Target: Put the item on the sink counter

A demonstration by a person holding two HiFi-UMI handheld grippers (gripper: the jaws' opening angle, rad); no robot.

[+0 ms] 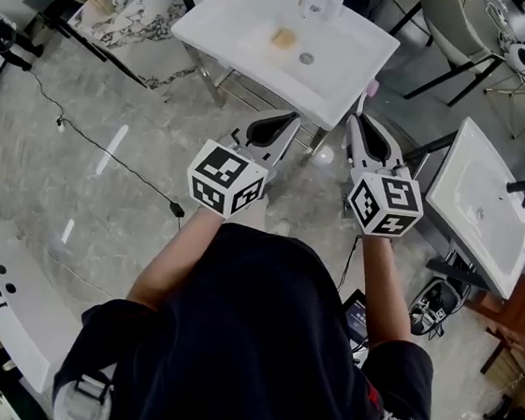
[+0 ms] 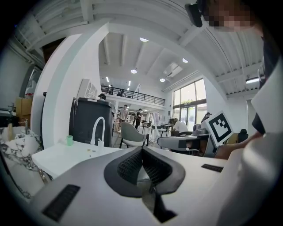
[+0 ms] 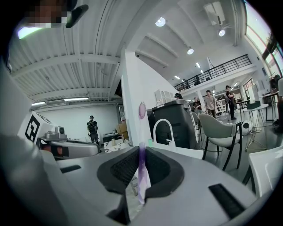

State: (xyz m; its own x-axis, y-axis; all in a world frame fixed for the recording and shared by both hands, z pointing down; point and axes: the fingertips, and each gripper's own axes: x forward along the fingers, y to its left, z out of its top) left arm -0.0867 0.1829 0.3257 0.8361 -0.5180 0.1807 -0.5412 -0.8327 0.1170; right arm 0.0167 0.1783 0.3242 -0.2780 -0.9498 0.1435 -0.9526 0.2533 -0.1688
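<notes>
My right gripper [image 1: 359, 121] is shut on a purple toothbrush [image 3: 141, 176], which stands upright between the jaws. Its pink bristle head [image 1: 371, 88] pokes out just past the fingertips. My left gripper [image 1: 287, 122] is shut with nothing in it; its pads [image 2: 132, 165] meet. Both grippers are held side by side just short of the near edge of the white sink counter [image 1: 358, 36]. On that counter are a white faucet [image 2: 98, 128], a green cup [image 2: 69, 140] and a small tan item [image 1: 283, 37] beside the drain.
A second white sink [image 1: 484, 206] stands to the right and a white unit [image 1: 8, 298] at lower left. A marble-topped table [image 1: 140, 7] is at upper left. A black cable [image 1: 109, 154] runs over the floor. Chairs [image 2: 131, 134] stand behind the sink.
</notes>
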